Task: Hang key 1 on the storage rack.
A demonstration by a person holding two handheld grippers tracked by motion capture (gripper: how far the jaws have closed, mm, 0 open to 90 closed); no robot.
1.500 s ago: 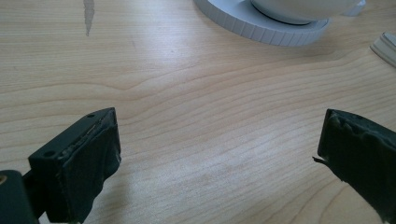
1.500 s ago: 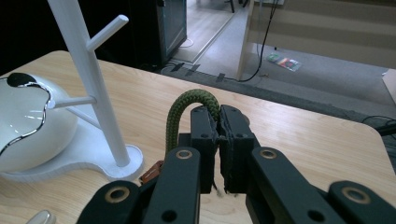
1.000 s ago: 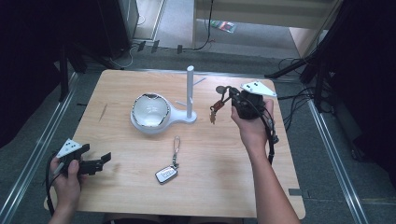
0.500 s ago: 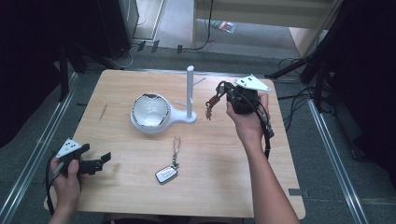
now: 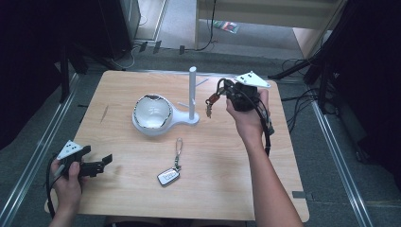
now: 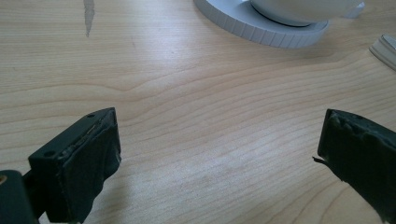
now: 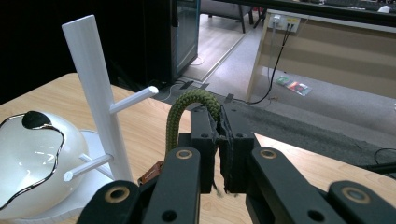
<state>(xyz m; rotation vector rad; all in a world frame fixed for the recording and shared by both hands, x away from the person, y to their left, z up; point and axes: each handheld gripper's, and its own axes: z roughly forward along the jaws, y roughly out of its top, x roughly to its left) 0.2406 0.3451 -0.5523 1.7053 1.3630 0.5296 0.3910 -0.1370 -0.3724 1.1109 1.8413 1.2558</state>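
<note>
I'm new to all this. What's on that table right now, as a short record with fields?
Right hand-held gripper: shut on the green braided cord loop of a keychain, held up beside the stand
Left hand-held gripper: open, holding nothing, low over the near left of the table
White peg stand: upright post with side pegs, nothing hung on the pegs in sight
White glossy bowl: sits on the stand's round base
Silver car key fob: lies flat on the light wooden table
</note>
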